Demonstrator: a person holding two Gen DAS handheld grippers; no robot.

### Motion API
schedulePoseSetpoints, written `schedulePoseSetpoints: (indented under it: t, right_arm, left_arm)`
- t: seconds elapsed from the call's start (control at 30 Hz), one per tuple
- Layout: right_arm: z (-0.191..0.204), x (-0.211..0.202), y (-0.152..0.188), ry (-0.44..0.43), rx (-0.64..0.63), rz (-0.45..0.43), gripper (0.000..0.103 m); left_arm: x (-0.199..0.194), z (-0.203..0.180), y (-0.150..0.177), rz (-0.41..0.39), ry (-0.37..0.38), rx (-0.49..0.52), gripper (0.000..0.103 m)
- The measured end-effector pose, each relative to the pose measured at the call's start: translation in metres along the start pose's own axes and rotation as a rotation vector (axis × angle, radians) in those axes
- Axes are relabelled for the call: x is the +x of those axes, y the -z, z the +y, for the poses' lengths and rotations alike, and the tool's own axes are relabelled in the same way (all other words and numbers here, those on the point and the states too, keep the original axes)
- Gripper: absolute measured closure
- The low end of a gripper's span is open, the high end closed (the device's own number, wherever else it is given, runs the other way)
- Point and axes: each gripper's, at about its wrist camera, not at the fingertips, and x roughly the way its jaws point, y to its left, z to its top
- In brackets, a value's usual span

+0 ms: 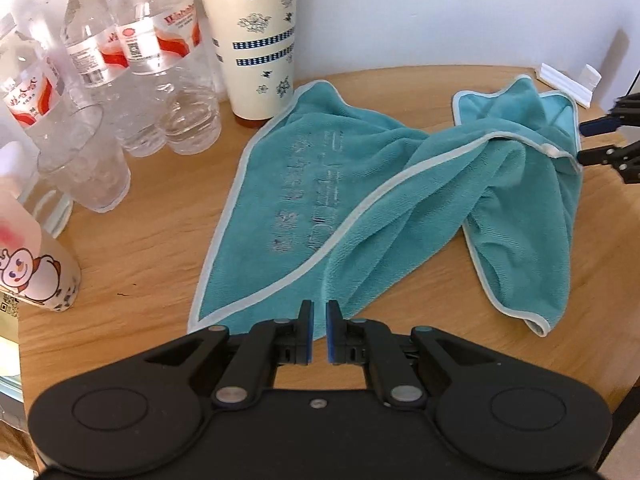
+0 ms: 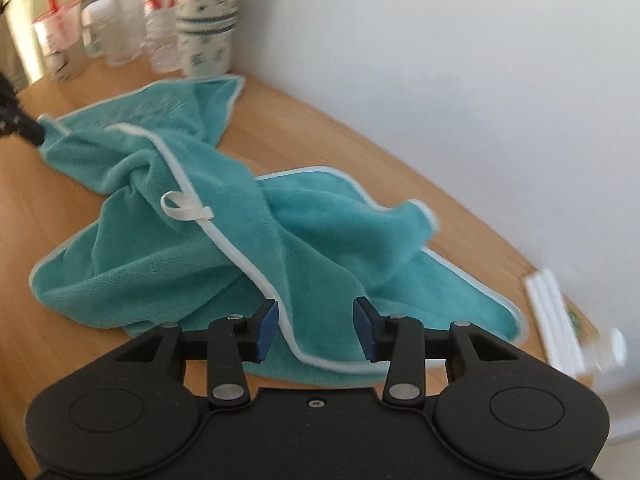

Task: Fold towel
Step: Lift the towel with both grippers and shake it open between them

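- We saw a round wooden table [image 1: 152, 216] with a light, warm grain, its curved edge running from 9 o'clock up past 12.
- A plain white wall [image 1: 440, 12] stood close behind the table, from 11 to 2 o'clock.
- Soft, even light fell on the wall and the tabletop.

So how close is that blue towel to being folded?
Barely started. The teal towel lies twisted and bunched on the wooden table, with no neat fold visible. In hand: the left gripper is nearly closed at one near corner, apparently pinching it, and the right gripper is open, straddling the white-trimmed edge. Left: grip, spread it flat, then fold.
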Motion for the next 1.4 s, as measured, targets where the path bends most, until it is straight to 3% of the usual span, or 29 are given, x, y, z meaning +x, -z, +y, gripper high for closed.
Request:
schedulePoseSetpoints:
  t: [0.17,0.27,0.37,0.43,0.57,0.67,0.83,0.9,0.97,1.03,1.1,1.2,1.27,1.4]
  right_arm:
    - [0.005,0.015,0.001,-0.059,-0.042,0.017,0.061]
    - [0.013,0.02,-0.001,-0.048,-0.075,0.034,0.1]
    - [0.011,0.016,-0.004,-0.051,-0.021,0.018,0.1]
    - [0.008,0.002,-0.006,-0.054,0.021,-0.025,0.1]
    - [0.005,-0.024,-0.009,-0.05,0.055,-0.078,0.1]
    - [0.002,-0.038,-0.008,-0.06,0.077,-0.098,0.1]
    - [0.003,-0.056,-0.011,-0.079,0.103,-0.129,0.1]
    - [0.005,-0.068,-0.012,-0.085,0.092,-0.142,0.1]
    - [0.004,-0.075,-0.013,-0.076,0.099,-0.148,0.1]
    - [0.001,-0.083,-0.012,-0.054,0.117,-0.155,0.1]
    - [-0.003,-0.09,-0.013,-0.029,0.14,-0.162,0.1]
    - [-0.01,-0.095,-0.018,-0.005,0.134,-0.168,0.1]
    - [-0.022,-0.096,-0.032,0.057,0.13,-0.165,0.1]
    - [-0.043,-0.125,-0.059,0.14,0.157,-0.272,0.1]
  left_arm:
    - [0.001,0.004,0.001,-0.006,-0.008,-0.018,0.097]
    - [0.002,0.005,0.0,0.0,-0.011,-0.028,0.097]
    - [0.003,0.006,-0.002,-0.002,-0.009,-0.036,0.085]
    - [0.003,0.004,-0.003,-0.023,-0.005,-0.019,0.054]
    - [0.009,-0.005,-0.009,-0.069,-0.015,0.08,0.05]
    - [0.02,-0.012,-0.017,-0.064,-0.001,0.14,0.04]
    - [0.041,-0.024,-0.026,-0.075,0.039,0.251,0.038]
    - [0.049,-0.026,-0.027,-0.065,0.066,0.28,0.038]
    - [0.054,-0.025,-0.028,-0.06,0.097,0.296,0.051]
    - [0.056,-0.022,-0.029,-0.053,0.17,0.29,0.079]
    - [0.056,-0.024,-0.031,-0.051,0.171,0.301,0.092]
    - [0.055,-0.034,-0.044,-0.066,0.085,0.343,0.095]
    - [0.045,-0.037,-0.06,-0.115,0.049,0.347,0.096]
    - [0.006,-0.03,-0.092,-0.236,-0.013,0.311,0.096]
